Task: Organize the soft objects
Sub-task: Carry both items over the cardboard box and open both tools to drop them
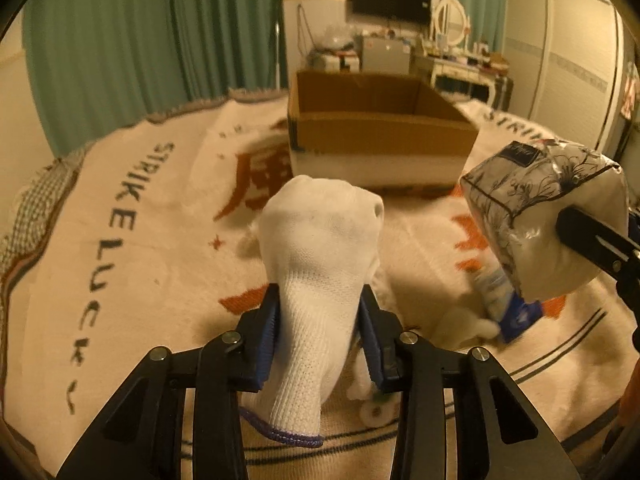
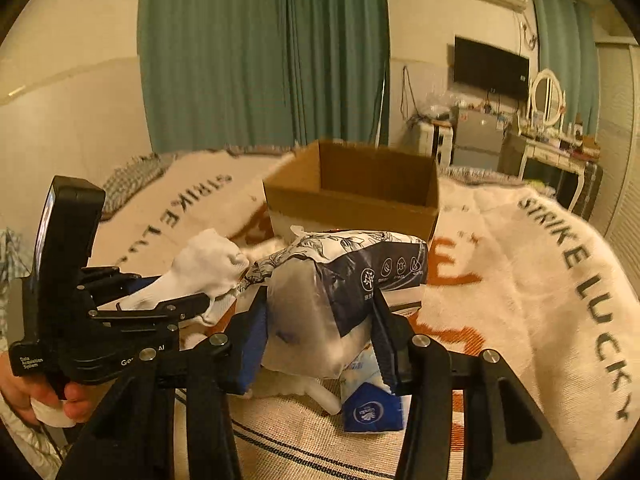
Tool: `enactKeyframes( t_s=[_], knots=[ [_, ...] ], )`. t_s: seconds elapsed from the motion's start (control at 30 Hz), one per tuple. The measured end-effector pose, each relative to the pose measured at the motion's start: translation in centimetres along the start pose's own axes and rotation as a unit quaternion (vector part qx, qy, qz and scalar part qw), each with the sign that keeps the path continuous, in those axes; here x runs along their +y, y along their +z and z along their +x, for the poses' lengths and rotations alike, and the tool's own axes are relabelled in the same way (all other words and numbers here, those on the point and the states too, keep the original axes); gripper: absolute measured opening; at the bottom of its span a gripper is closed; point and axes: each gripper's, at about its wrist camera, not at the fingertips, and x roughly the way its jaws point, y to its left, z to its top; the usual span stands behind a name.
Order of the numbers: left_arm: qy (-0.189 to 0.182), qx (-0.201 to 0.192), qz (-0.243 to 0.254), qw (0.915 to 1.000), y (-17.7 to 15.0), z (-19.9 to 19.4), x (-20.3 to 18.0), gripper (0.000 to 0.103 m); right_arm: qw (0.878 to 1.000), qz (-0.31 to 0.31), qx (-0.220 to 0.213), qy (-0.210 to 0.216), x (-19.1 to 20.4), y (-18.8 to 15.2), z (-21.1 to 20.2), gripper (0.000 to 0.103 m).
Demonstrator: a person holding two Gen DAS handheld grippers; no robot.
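Note:
A white knit glove (image 1: 316,248) with a blue-trimmed cuff sticks up between the blue pads of my left gripper (image 1: 320,308), which is shut on it above the blanket. My right gripper (image 2: 320,312) is shut on a soft tissue pack (image 2: 344,276) in a black-and-white floral wrapper, also lifted off the blanket. In the left wrist view that tissue pack (image 1: 540,216) hangs at the right, with one black finger (image 1: 592,240) across it. The right wrist view shows the glove (image 2: 200,272) in the left gripper (image 2: 180,288) at the left. An open cardboard box (image 1: 384,132) stands behind both.
A cream blanket (image 1: 120,240) lettered "STRIKE LUCKY" covers the bed. A blue and white tissue pack (image 2: 370,408) and something white and fluffy (image 2: 304,388) lie under the right gripper. A hand (image 2: 24,396) holds the left gripper's handle. Green curtains, a television and a dresser stand behind.

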Motion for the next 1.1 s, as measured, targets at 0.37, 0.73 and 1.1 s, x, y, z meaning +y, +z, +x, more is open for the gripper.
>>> enactKeyframes(
  t_s=[0.37, 0.73, 1.1],
  knots=[
    [-0.047, -0.059, 0.009, 0.9971, 6.1, -3.7, -1.4, 0.036, 0.997, -0.017, -0.074, 0.028, -1.3, 5.6, -5.7, 0.046],
    [-0.039, -0.061, 0.011, 0.9973, 14.5, 2.9, -2.2, 0.037, 0.995, -0.015, -0.077, 0.058, -6.9, 12.9, 1.6, 0.046],
    [-0.033, -0.007, 0.026, 0.9991, 18.1, 13.6, -2.2, 0.037, 0.995, -0.005, -0.028, 0.091, -11.1, 15.1, 16.0, 0.046]
  ],
)
